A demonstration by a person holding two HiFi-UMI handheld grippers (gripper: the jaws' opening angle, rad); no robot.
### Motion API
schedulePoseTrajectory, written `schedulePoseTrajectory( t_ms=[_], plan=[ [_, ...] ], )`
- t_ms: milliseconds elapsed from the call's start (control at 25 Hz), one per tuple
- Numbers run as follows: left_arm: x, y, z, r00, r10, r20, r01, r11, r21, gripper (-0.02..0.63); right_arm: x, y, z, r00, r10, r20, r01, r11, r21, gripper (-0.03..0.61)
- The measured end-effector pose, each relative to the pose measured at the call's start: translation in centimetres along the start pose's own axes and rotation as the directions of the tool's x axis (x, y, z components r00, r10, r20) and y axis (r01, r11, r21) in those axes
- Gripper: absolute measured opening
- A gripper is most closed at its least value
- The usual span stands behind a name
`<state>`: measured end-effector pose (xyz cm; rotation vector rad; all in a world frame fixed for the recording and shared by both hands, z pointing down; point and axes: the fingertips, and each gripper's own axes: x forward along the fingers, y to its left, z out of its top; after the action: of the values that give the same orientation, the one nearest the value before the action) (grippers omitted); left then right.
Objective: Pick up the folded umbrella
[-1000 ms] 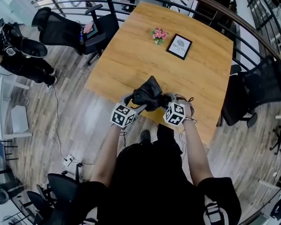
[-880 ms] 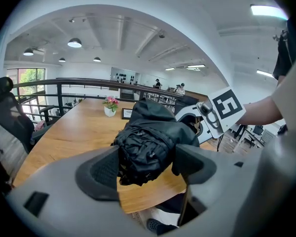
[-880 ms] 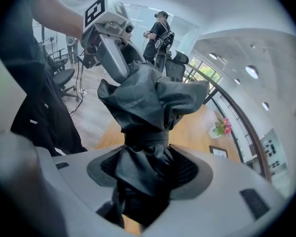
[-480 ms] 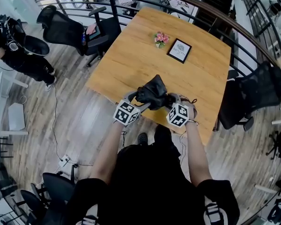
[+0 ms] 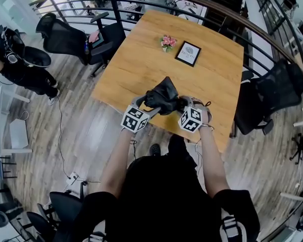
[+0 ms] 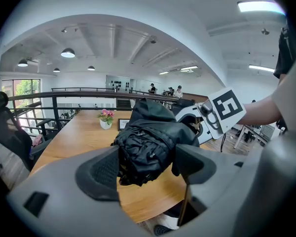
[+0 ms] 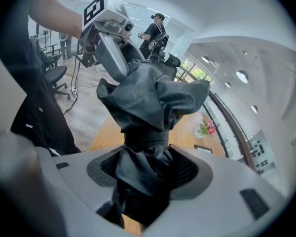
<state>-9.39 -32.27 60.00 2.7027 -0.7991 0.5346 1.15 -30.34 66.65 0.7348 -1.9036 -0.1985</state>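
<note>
The folded umbrella (image 5: 163,96), black with crumpled fabric, hangs above the near edge of the wooden table (image 5: 141,59), held between both grippers. My left gripper (image 5: 147,104) is shut on its bunched end (image 6: 147,144), with fabric pressed between the pads (image 6: 104,174). My right gripper (image 5: 181,105) is shut on the other end, where the strapped fabric (image 7: 150,107) fills the gap between its pads (image 7: 185,169). In the left gripper view the right gripper (image 6: 207,120) shows behind the umbrella. The left gripper (image 7: 108,38) shows beyond it in the right gripper view.
A small pot of pink flowers (image 5: 167,41) and a framed card (image 5: 187,53) stand at the table's far side. Black office chairs (image 5: 65,34) (image 5: 270,97) flank the table, with a curved railing (image 5: 232,14) behind it. A person (image 5: 15,59) is at the far left.
Both grippers have risen a little with the umbrella between them. Their hold on it looks the same.
</note>
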Motion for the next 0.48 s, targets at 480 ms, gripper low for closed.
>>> schedulePoseTrajectory(
  t_ms=[480],
  plan=[
    [-0.3, 0.5, 1.1, 1.000, 0.014, 0.004, -0.014, 0.999, 0.031, 0.354, -0.2, -1.2, 1.0, 0.999, -0.032, 0.025, 0.032, 0.999, -0.006, 0.267]
  ],
)
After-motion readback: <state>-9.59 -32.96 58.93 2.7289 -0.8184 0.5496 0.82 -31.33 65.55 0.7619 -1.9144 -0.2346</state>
